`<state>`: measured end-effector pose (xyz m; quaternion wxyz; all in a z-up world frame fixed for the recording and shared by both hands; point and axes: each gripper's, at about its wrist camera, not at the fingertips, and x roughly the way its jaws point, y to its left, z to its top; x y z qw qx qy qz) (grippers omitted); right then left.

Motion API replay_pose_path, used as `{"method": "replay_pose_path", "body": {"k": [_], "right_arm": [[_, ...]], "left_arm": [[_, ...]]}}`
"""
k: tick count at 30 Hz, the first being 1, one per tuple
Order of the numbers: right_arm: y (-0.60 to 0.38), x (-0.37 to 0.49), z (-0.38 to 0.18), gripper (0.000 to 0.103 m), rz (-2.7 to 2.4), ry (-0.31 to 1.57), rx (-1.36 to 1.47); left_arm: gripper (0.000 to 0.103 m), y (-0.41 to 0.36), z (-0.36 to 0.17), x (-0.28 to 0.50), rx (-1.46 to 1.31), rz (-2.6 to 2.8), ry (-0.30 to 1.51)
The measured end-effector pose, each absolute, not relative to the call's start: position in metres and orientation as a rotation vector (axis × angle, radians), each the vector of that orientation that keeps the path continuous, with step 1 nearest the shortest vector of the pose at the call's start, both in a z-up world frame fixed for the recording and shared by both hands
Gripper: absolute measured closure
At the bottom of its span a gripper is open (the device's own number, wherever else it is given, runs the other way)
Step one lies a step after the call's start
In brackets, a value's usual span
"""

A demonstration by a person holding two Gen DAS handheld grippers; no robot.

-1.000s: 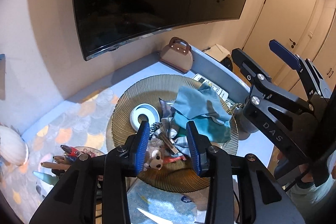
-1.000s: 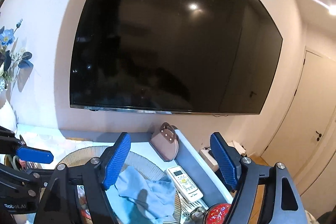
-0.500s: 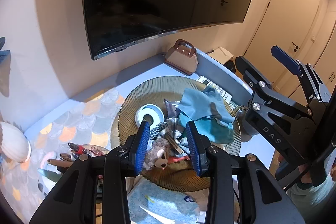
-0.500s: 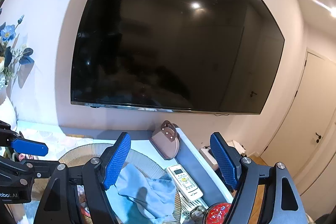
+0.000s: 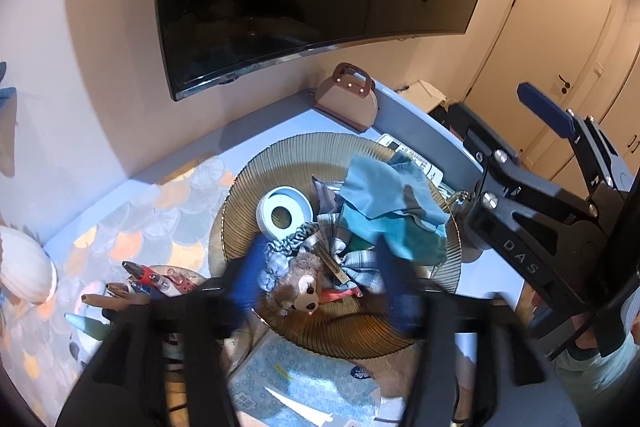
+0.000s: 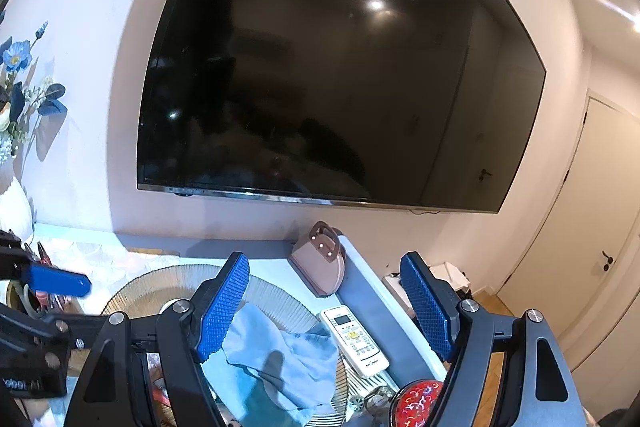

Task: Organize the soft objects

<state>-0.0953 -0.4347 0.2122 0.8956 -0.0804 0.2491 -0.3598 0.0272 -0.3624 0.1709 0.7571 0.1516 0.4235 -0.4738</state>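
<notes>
A ribbed gold round tray (image 5: 276,159) holds a heap of soft things: a small brown plush animal (image 5: 301,283), a blue-grey plaid cloth (image 5: 320,251), a light blue cloth (image 5: 376,187) over a teal cloth (image 5: 404,239). My left gripper (image 5: 320,279) hangs above the plush, jaws open and blurred, one finger on each side of it, not touching. My right gripper (image 6: 326,311) is open and empty, held high over the tray's right side; the light blue cloth (image 6: 276,355) lies below it.
A white tape roll (image 5: 284,213) lies on the tray. A pink handbag (image 5: 348,99) stands at the back, a white remote (image 6: 354,337) at the tray's right edge. Pens and pliers in a holder (image 5: 140,279) at left. A TV (image 6: 340,67) hangs on the wall.
My left gripper's jaws have spread wider apart around the plush. The view has shifted slightly. My right gripper has barely moved.
</notes>
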Motion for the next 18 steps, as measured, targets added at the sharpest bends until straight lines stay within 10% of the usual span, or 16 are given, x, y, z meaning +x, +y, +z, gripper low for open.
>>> {"method": "replay_pose_path", "body": {"k": [18], "right_arm": [[-0.438, -0.079, 0.184, 0.024, -0.641, 0.713, -0.119]], "left_arm": [[0.019, -0.361, 0.167, 0.026, 0.337, -1.026, 0.935]]}}
